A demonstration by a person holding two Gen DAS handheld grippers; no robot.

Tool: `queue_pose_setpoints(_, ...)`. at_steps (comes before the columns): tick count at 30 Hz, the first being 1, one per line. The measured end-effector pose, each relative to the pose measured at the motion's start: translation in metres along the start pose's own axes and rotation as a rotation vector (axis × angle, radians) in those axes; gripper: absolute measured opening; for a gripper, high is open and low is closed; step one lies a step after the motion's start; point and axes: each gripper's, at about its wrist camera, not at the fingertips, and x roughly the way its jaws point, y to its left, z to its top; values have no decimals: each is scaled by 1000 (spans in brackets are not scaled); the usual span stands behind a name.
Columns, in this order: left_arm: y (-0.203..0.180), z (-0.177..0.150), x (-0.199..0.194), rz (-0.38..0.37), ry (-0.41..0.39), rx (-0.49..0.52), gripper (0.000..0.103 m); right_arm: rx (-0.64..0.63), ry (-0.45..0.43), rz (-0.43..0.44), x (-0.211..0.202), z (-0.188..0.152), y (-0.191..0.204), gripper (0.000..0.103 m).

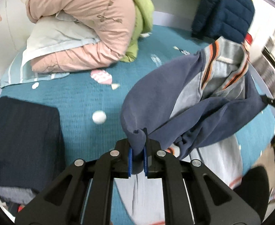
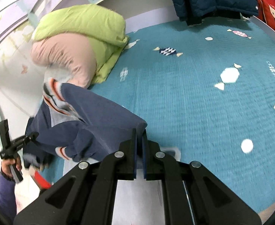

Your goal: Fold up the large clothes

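Plainly seen: left gripper (image 1: 137,151) pinched tight on a bunched fold of the navy sweatshirt (image 1: 174,97), blue pads pressed into the cloth from both sides. Right gripper (image 2: 139,144) likewise clamped on another edge of the same garment, jaws nearly together with a thin layer of fabric between. Sweatshirt (image 2: 92,123) lifted and slung between the two tools above the teal bedspread (image 2: 184,101), grey lining and orange-and-dark striped trim showing at the collar and a cuff. Lower part draped down toward the near edge of the bed in the left wrist view.

Behind it, well apart: rolled pink quilt (image 1: 85,18) on a pale pillow (image 1: 51,37), green quilt (image 2: 81,28) tucked against it. Dark folded garment (image 1: 23,136) at the left edge of the bedspread. Navy puffer jacket (image 1: 223,13) with a yellow part hung at the far side, and a red cushion (image 2: 272,13) with a cartoon figure beyond the bed rail. Candy shapes printed across the bedspread. Left hand (image 2: 11,166) visible in the right wrist view, in a purple sleeve, gripping the handle of its tool. No readable writing or brand anywhere; a small white mark on the jacket (image 2: 256,7) too small to make out.
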Motion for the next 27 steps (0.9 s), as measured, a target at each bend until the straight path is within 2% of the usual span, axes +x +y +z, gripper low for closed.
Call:
queue_pose_setpoints(5,-8,-72,-14,-46,37,-8,9,17,88,-25,-16,-68,0,4)
queue_pose_setpoints(8,-7,-123,-9,-104,84,-61,10,50,177,-54,-7,-114,-15,4)
queue_pose_setpoints(11,-6,-158,3,-132,137,-109,14,76,266,-90,11,-151,-29,4)
queue_pose_setpoints(14,-9,-189,24,-148,225,-135,17,93,360,-119,30,-176,-36,6)
queue_pose_setpoints(18,-12,-203,29,-131,254,-146,23,60,379,-157,30,-183,-26,11)
queue_pose_setpoints(21,-10,-198,14,-116,229,-146,44,33,385,-172,17,-178,-17,19)
queue_pose_setpoints(22,-10,-196,6,-101,215,-134,64,22,382,-175,11,-176,-14,25)
queue_pose_setpoints(23,-8,-194,-1,-94,203,-134,74,0,382,-177,4,-174,-9,29)
queue_pose_setpoints(25,-1,-191,-20,-100,179,-158,76,-37,380,-166,-8,-171,1,39)
queue_pose_setpoints(26,4,-192,-31,-99,171,-179,84,-48,372,-149,-15,-171,3,40)
queue_pose_setpoints(27,5,-191,-37,-82,160,-191,86,-57,359,-126,-19,-169,8,40)
